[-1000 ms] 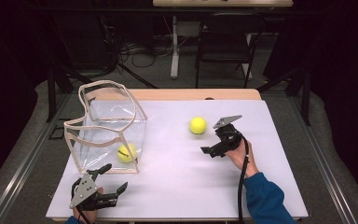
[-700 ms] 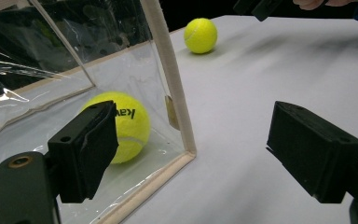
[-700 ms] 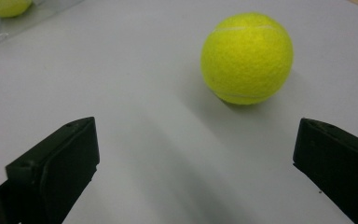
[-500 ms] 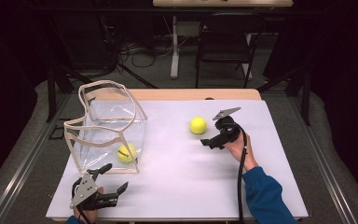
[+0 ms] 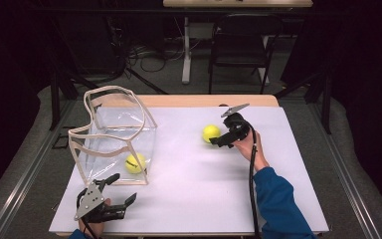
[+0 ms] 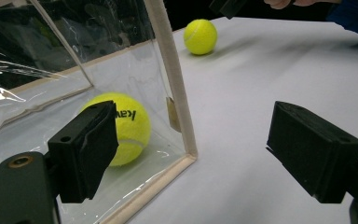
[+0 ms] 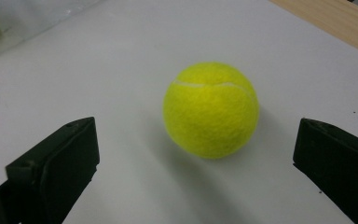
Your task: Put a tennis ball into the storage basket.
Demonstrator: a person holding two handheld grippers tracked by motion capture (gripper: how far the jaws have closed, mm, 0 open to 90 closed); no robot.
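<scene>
Facing ball: the right gripper point(image 5: 218, 138) is pointing at a loose tennis ball point(image 5: 211, 133) on the white table point(image 5: 199, 189), jaws spread wide — the ball point(image 7: 210, 110) is sitting just ahead of them, untouched.
Left gripper point(image 5: 122, 191): it is resting near the table's front edge, jaws gaping wide and gripping nothing.
Clear bag point(image 5: 114, 134): it is standing upright just beyond the left gripper — a second tennis ball point(image 6: 126, 126) is lying inside, in its near corner.

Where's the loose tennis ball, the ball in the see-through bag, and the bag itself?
loose tennis ball point(image 7: 210, 110): right gripper view, centre of its felt.
ball in the bag point(image 6: 128, 126): left gripper view, printed side.
clear bag point(image 5: 110, 89): high view, top rim.
</scene>
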